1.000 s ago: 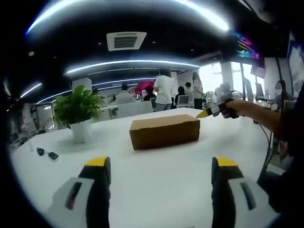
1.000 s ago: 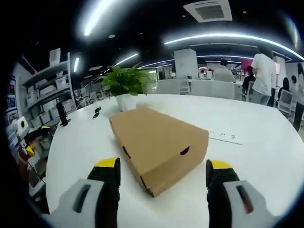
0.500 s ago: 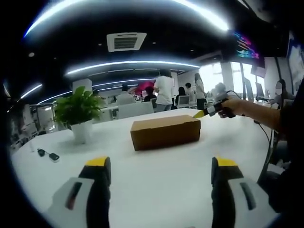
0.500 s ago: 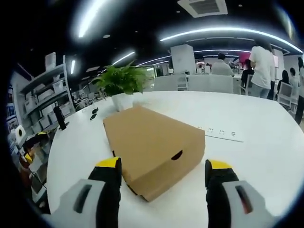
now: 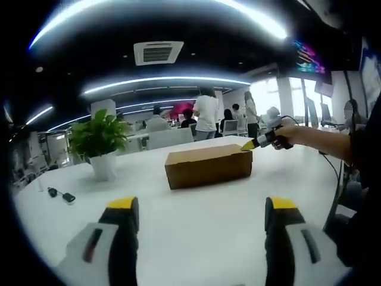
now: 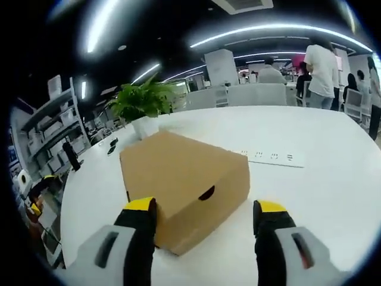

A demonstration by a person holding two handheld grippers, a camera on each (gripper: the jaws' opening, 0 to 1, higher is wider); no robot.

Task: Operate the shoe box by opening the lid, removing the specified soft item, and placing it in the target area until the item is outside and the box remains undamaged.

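A closed brown cardboard shoe box (image 5: pixel 209 165) lies on the white table (image 5: pixel 196 226), its lid down. In the right gripper view the shoe box (image 6: pixel 178 179) is close, one end with a dark finger hole facing me. My right gripper (image 6: pixel 202 219) is open, its yellow-tipped jaws straddling the box's near end without touching it. In the left gripper view that right gripper (image 5: pixel 255 143) is held by a hand at the box's right end. My left gripper (image 5: pixel 199 214) stands open over bare table, well short of the box.
A potted green plant (image 5: pixel 99 143) stands left of the box, with a dark key fob (image 5: pixel 62 195) near it. A white power strip (image 6: pixel 268 157) lies on the table beyond the box. People and chairs fill the office behind. Shelves (image 6: pixel 53 128) line the left side.
The right gripper has moved closer to the box's end, so the box looks larger between its jaws. The left gripper has stayed put.
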